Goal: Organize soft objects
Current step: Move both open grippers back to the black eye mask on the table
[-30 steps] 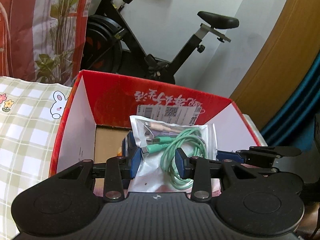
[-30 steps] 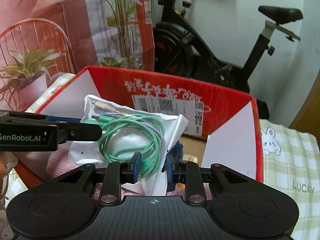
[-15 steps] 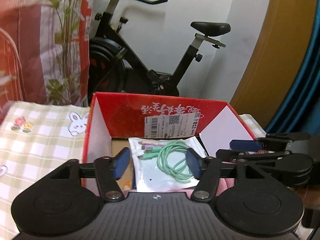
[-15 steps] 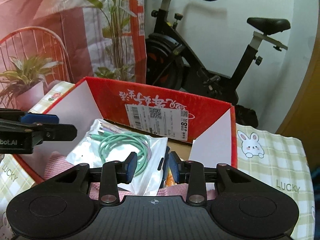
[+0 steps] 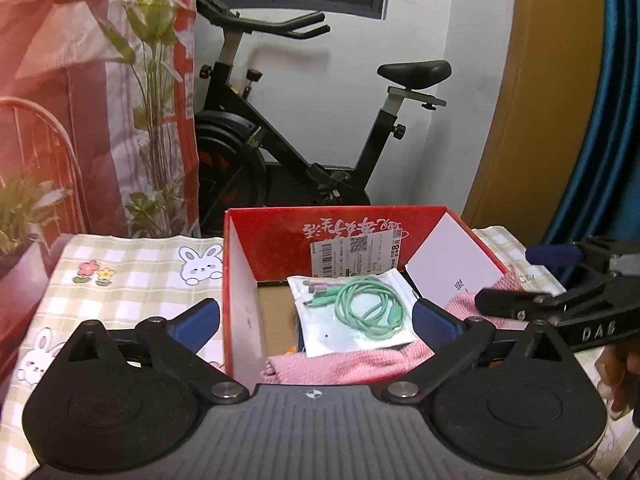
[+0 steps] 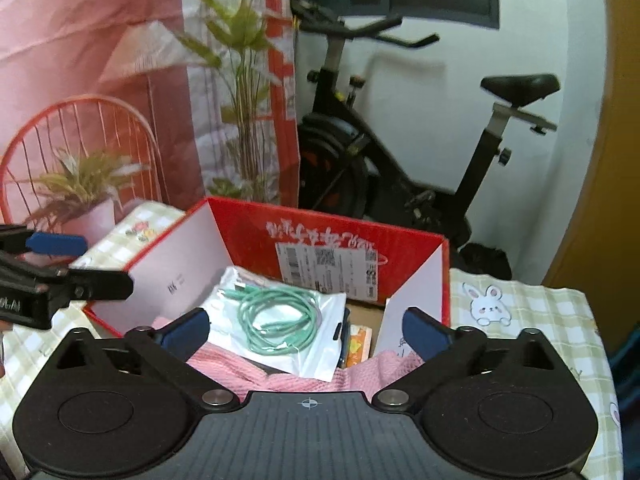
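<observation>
While both tools hang above the near edge of the red cardboard box [image 5: 280,236], the clear bag of cables [image 5: 352,312] lies inside it, free of any grip. From the left wrist view the left tool [image 5: 316,322] stands spread wide, its jaws having just been opening, with nothing pinched between them; one blue pad [image 5: 196,320] sits over the checked cloth outside the box's left wall, the other over the box's right part. The bag appears beyond and between the pads, apart from both, resting on a pink towel [image 5: 344,364] that fills the near part of the box and drapes over its right wall. A coiled green cable [image 5: 368,312] shows through the plastic.

From the right wrist view the right tool [image 6: 306,330] is likewise spread, its jaws having just been opening, and empty. The bag [image 6: 280,320] lies ahead of it, nearer its left pad [image 6: 188,328] though not touching, on the same towel [image 6: 280,376]. The left tool [image 6: 60,276] reaches in from the left edge, over the box's left wall.

The box [image 6: 320,232] sits on a tabletop covered by a checked cloth with rabbits [image 6: 520,312]. An exercise bike [image 5: 304,140] stands behind.
</observation>
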